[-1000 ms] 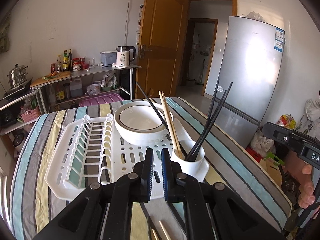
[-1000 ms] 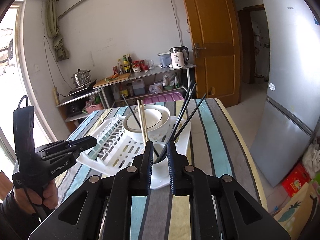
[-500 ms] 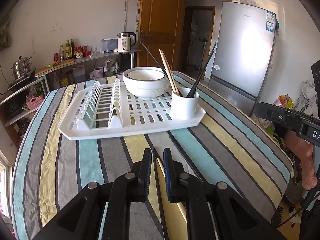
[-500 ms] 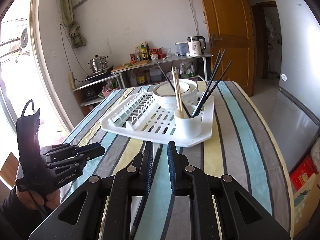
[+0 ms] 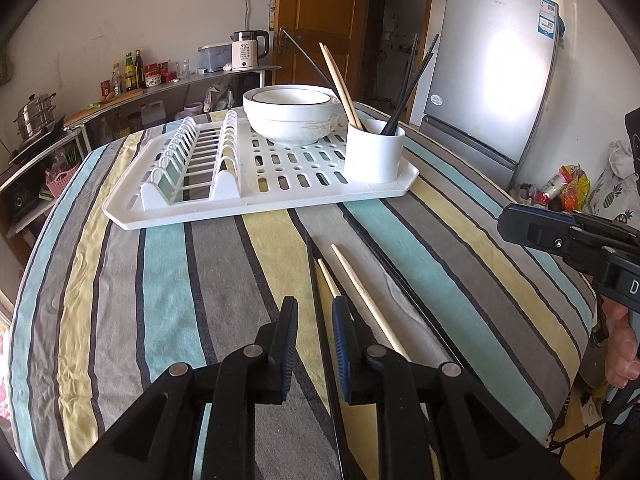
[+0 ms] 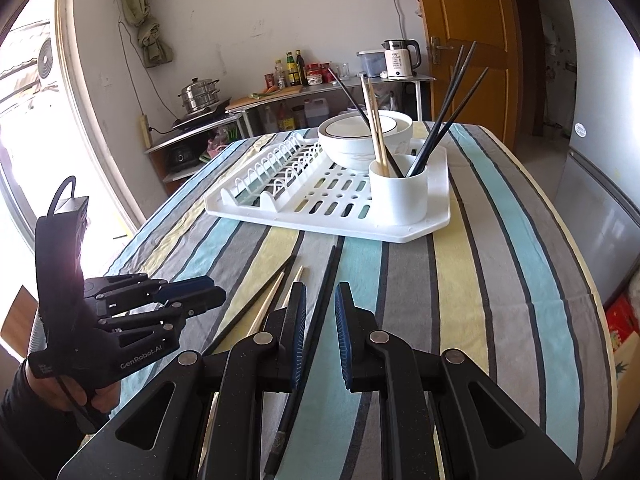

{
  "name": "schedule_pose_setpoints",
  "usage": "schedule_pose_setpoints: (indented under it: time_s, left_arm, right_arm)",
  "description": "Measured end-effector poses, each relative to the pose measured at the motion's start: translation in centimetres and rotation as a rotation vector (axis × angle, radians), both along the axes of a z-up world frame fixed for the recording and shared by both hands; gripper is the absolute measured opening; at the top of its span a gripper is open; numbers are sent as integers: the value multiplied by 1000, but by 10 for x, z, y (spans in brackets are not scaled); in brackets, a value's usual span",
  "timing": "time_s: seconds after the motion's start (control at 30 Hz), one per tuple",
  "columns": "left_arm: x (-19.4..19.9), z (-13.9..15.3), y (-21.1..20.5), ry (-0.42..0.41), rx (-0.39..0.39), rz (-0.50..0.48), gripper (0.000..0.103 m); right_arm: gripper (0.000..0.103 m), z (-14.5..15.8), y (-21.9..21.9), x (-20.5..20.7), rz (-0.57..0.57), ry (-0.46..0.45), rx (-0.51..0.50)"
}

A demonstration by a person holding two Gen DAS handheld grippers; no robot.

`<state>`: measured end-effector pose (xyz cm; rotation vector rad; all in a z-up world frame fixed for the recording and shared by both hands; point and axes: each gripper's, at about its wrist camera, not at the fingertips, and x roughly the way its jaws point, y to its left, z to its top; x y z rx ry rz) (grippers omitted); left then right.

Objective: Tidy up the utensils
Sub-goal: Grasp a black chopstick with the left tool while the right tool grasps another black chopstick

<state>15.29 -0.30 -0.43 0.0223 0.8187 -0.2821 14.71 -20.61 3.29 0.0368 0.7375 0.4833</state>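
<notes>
Loose chopsticks lie on the striped tablecloth: a black chopstick (image 5: 316, 276) and two wooden chopsticks (image 5: 362, 288) in the left wrist view, and a black chopstick (image 6: 326, 280) with a wooden one (image 6: 294, 282) in the right wrist view. My left gripper (image 5: 314, 312) hangs just above the black chopstick, jaws slightly apart, empty. My right gripper (image 6: 320, 300) is slightly open over its black chopstick, empty. A white utensil cup (image 5: 374, 150) on the white drying rack (image 5: 248, 194) holds black and wooden chopsticks; the cup also shows in the right wrist view (image 6: 398, 188).
A white bowl (image 5: 294, 118) sits on the rack behind the cup. A grey fridge (image 5: 492, 68) stands to the right of the table, a shelf with kettle (image 5: 246, 50) and bottles behind. The table edge (image 6: 592, 280) drops off at right.
Both grippers have drawn back from the cup and rack and dropped low over the tablecloth. Their jaws have opened a little. Loose chopsticks now lie under them.
</notes>
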Motion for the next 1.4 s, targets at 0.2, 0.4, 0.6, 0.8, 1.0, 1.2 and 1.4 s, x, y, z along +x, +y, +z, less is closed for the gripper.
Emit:
schedule_pose_setpoints:
  time_s: [0.2,0.4,0.6,0.8,1.0,1.2,1.4]
  left_arm:
    - [14,-15,-9,46,49,-14,20]
    - [23,-29,-12,72,96,-1,20]
    - [23,-29,0,70,100,41,20]
    - [20,-29,16,68,76,76,20]
    - [24,-28,23,72,68,100,20]
    - [36,-28,26,88,61,107,20]
    - [46,-29,27,91,54,104,20]
  right_arm:
    - [15,-12,7,4,17,30,-1]
    - [15,-18,10,7,23,48,-4]
    - [15,-22,9,10,24,62,2]
    - [15,-27,3,15,9,77,15]
    - [15,-32,12,20,28,88,-6]
    - [15,-43,30,41,50,115,-63]
    - [15,-61,46,69,49,157,-128]
